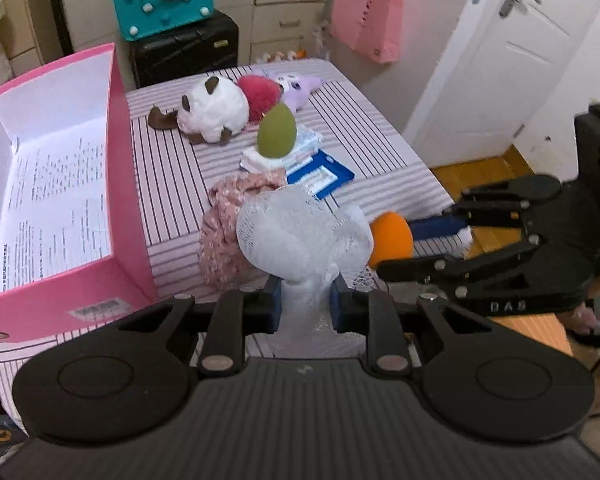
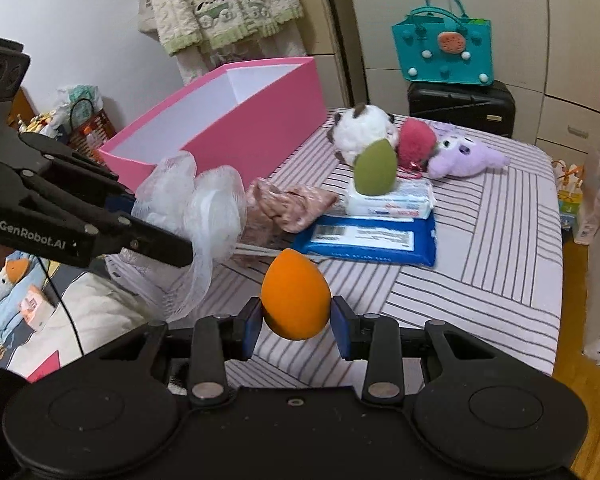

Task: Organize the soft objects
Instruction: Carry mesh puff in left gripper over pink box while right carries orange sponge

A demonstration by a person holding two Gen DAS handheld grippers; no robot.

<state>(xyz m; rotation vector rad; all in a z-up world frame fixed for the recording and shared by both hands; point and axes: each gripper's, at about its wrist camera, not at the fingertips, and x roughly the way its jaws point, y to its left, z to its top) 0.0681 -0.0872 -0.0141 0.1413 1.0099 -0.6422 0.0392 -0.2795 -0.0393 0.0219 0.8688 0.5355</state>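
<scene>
I am gripping the white mesh puff [image 1: 304, 232] in my left claw [image 1: 306, 304] and the orange sponge [image 2: 295, 300] in my right claw [image 2: 296, 326], holding both lifted, likely bound for the pink box [image 2: 236, 120].

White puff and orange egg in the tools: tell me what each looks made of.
White puff: looks like bunched nylon mesh, since the netting is see-through and gathered. Orange egg: likely soft foam sponge, matte and smooth, with no shine.
</scene>
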